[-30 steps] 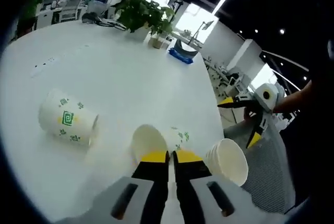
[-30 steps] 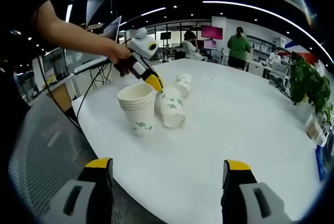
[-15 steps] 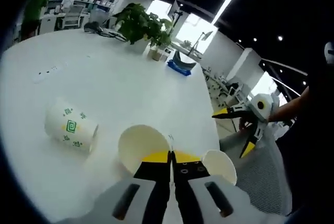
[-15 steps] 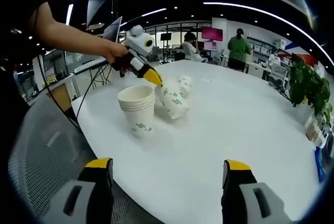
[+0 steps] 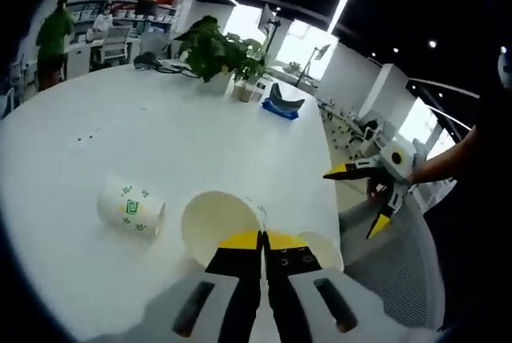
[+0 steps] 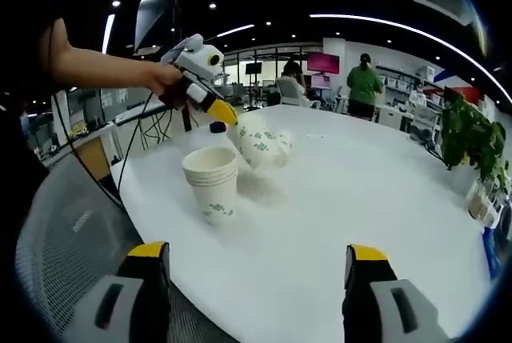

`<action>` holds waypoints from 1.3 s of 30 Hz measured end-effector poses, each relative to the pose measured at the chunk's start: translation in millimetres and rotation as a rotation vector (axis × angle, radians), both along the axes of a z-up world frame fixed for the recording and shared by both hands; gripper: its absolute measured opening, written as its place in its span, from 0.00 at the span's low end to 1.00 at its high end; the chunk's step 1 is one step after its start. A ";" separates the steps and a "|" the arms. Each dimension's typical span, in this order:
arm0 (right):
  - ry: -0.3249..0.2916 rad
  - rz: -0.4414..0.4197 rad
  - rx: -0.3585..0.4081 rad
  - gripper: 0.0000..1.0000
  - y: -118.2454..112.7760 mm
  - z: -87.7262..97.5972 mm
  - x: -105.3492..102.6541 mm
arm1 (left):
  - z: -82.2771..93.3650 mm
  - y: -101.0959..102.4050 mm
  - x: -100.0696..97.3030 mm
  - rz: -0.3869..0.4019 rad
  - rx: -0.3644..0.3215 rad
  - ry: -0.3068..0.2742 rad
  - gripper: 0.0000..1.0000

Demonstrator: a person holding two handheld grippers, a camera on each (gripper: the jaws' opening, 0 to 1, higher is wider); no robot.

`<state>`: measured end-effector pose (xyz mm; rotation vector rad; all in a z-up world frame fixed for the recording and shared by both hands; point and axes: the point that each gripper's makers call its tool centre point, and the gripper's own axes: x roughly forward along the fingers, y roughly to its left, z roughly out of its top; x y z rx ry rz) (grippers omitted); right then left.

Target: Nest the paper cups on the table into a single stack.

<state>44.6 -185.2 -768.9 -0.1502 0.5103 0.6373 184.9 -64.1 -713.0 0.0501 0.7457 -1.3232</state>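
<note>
On the white worktop (image 6: 336,199), left of the upright stack (image 6: 213,183), the left gripper (image 6: 228,116) pinches the rim of a tilted cup (image 6: 258,145) held just above and beside it, a loose cup (image 5: 132,207) lies farther off on its side, and the right gripper (image 6: 254,267) hangs spread near the stack

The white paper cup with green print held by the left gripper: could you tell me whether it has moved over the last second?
Yes. In the right gripper view the white printed paper cup in the left gripper has lifted off the table, now higher beside the upright stack of cups.
</note>
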 end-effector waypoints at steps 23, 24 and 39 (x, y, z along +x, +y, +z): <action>-0.012 0.020 0.008 0.95 4.2 1.9 -0.5 | 66.2 14.2 -39.6 -0.072 0.072 -0.161 0.00; -0.011 0.020 0.008 0.95 4.0 1.7 -0.4 | 67.1 14.3 -40.3 -0.074 0.076 -0.165 0.00; -0.001 0.021 -0.001 0.93 2.1 -0.9 -0.5 | 59.0 5.6 -82.0 -0.193 0.199 -0.221 0.00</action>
